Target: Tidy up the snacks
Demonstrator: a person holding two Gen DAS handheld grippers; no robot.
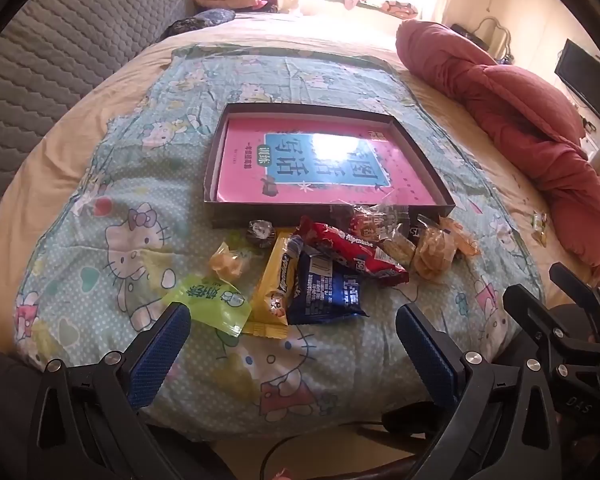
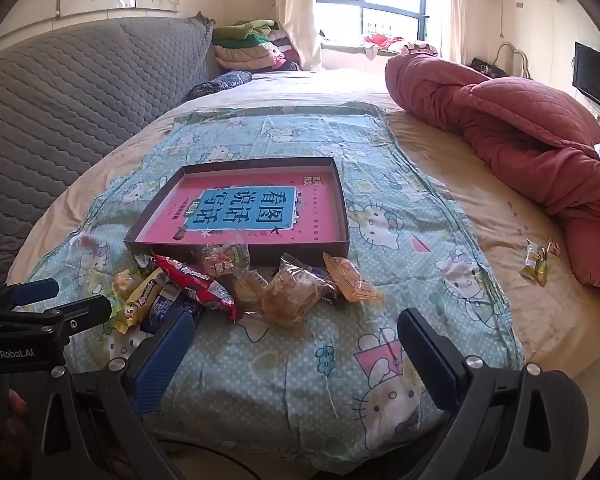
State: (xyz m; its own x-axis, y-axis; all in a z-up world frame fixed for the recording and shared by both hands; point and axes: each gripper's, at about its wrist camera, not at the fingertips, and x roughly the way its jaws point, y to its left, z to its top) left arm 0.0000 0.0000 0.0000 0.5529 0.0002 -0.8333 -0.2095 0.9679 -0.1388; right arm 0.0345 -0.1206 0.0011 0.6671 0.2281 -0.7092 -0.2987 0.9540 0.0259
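Note:
A pile of wrapped snacks lies on the cartoon-cat blanket just in front of a shallow dark box [image 1: 220, 148] [image 2: 342, 208] that has a pink book in it. The pile includes a red pack [image 1: 352, 252] [image 2: 196, 280], a blue pack [image 1: 324, 292], a yellow bar [image 1: 274, 280], a green pouch [image 1: 210, 300] and clear-wrapped pastries [image 1: 434, 252] [image 2: 296, 292]. My left gripper [image 1: 292, 328] hovers open near the blue pack and the green pouch, holding nothing. My right gripper [image 2: 296, 332] stands open in front of the pastries, empty.
A rolled red quilt [image 1: 520, 120] [image 2: 520, 128] lies along the right of the bed. A few small candies [image 2: 536, 264] [image 1: 540, 224] sit beside it. A grey quilted headboard [image 2: 80, 80] rises on the left, with folded clothes [image 2: 252, 48] by the window.

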